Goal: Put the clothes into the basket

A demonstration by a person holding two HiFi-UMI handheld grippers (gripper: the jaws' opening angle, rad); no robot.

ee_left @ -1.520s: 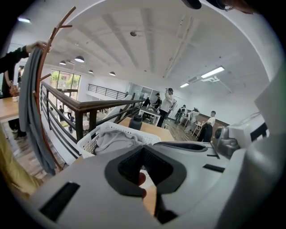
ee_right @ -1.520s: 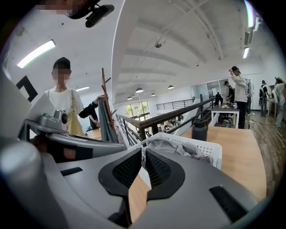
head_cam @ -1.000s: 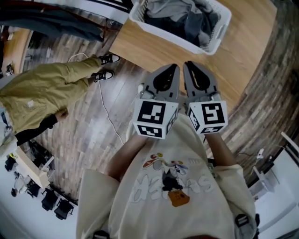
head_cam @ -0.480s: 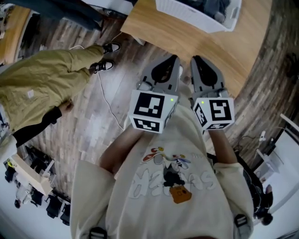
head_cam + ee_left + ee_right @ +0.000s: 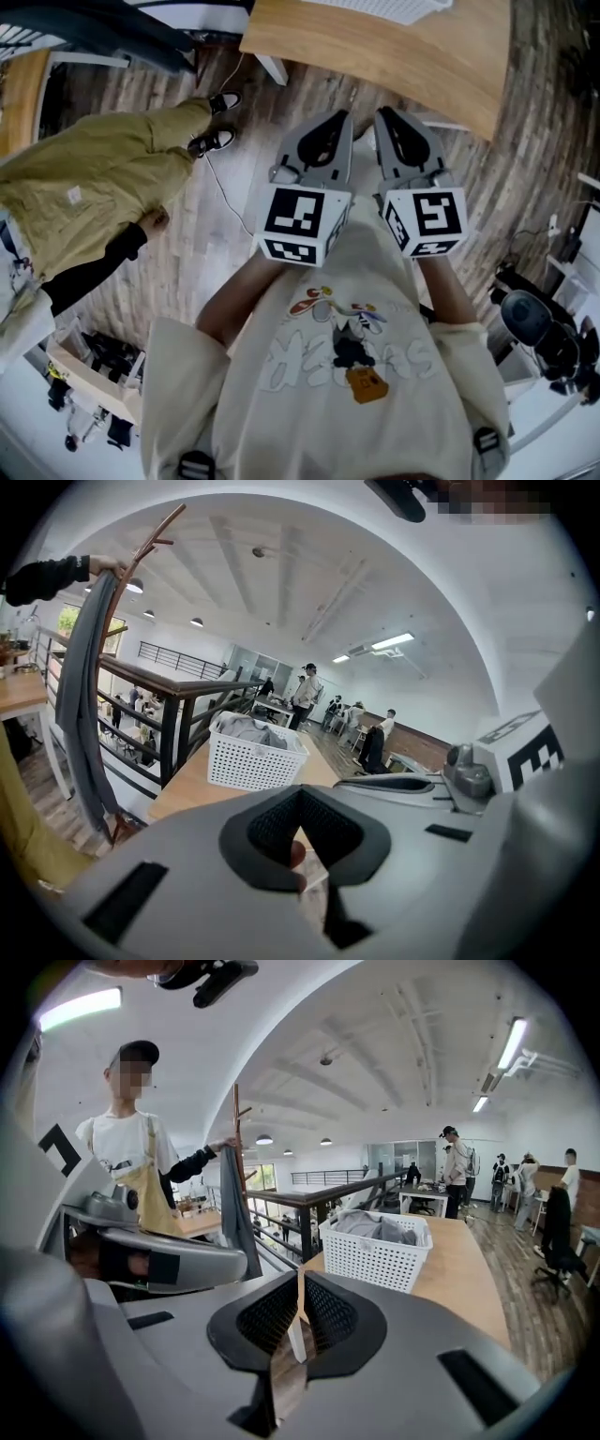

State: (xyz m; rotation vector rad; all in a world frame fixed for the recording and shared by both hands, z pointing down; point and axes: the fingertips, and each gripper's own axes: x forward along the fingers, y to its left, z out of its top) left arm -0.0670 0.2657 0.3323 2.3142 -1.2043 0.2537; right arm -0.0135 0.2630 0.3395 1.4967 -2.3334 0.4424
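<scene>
The left tongs (image 5: 336, 120) and right tongs (image 5: 386, 117) are held side by side, each pressed together and empty. The clothes (image 5: 373, 1226) are piled in the basket (image 5: 375, 1262) on the tabletop (image 5: 461, 1274) ahead.

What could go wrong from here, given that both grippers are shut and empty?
1. A white cable lies on the floor beside the wearer, so it may be a trip hazard.
2. A bystander holds the grey garment at the coat stand. Reaching for the garment could bump that person.
3. The left gripper and right gripper are shut. Unless they open first, they would likely just push the cloth.
</scene>
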